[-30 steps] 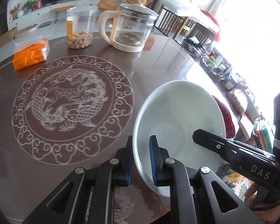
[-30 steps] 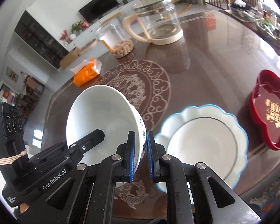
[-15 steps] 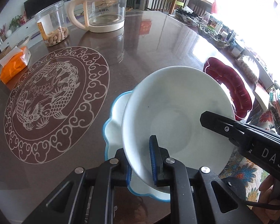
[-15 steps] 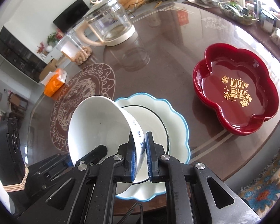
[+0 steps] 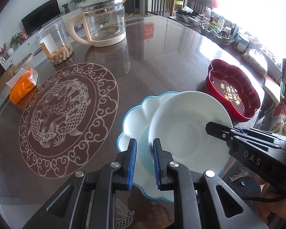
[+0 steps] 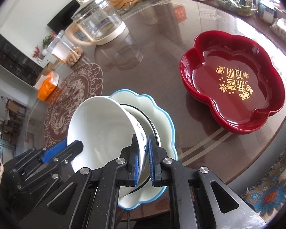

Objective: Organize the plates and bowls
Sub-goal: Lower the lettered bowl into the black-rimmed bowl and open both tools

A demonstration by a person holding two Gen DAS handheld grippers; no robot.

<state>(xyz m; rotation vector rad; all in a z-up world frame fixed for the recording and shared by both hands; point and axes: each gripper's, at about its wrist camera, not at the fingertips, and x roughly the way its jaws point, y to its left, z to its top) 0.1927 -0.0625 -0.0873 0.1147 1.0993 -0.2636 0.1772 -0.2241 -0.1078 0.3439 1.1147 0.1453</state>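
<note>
Two hand-held grippers at a dark glossy round table point(image 5: 162, 61). A white porcelain bowl point(image 5: 188, 131) with blue markings on its outer wall sits tilted on a white scalloped plate with a pale blue rim point(image 5: 135, 114). The right gripper point(image 6: 142, 159) is clamped on the bowl's near rim, one blue pad inside the wall and one outside. The left gripper point(image 5: 145, 164) shows a gap between its blue pads; in its own view the bowl's rim lies just beside the right-hand finger point(image 5: 159, 158), not between the pads, and whether the pads pinch anything cannot be told. A red lobed lacquer tray with gold characters point(image 6: 232, 82) lies beside the plate, apart from it. Farther back stand a glass kettle with a cream handle point(image 5: 103, 26), a clear snack jar point(image 5: 54, 42) and an orange tissue pack point(image 5: 22, 85).
</note>
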